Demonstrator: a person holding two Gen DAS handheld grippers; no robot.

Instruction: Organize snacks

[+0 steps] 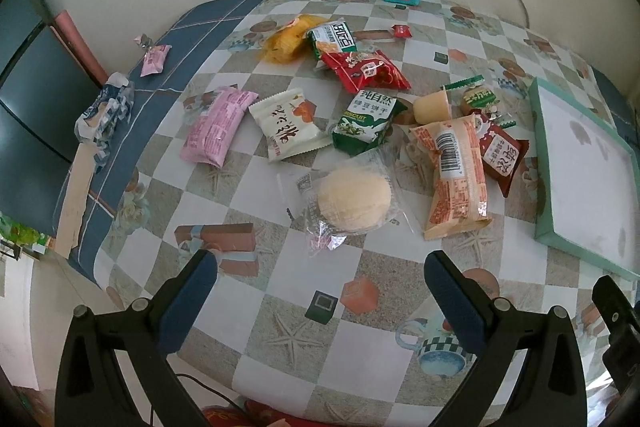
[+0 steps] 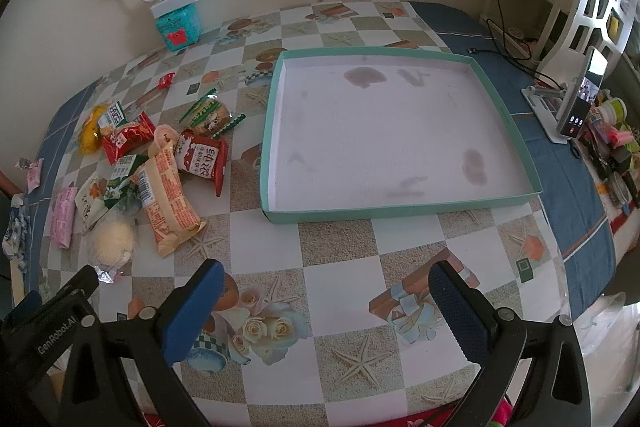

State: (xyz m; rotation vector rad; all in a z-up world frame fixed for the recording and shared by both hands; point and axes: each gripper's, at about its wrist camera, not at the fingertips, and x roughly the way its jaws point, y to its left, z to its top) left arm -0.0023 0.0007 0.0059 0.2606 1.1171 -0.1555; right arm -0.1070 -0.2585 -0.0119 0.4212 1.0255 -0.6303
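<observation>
Snacks are seen scattered over the checkered tablecloth [image 2: 344, 275]: a round pale cake in clear wrap [image 1: 354, 201] lies nearest the left gripper [image 1: 320, 291], with an orange barcoded packet [image 1: 454, 173] just beside it, a green biscuit pack [image 1: 366, 123] and a pink packet [image 1: 216, 125] farther back. Both grippers are held above the table with jaws spread wide and nothing between them, the right gripper [image 2: 326, 303] being pointed at the shallow teal-rimmed tray [image 2: 400, 213], which is set to the right of the pile, its white floor bare.
</observation>
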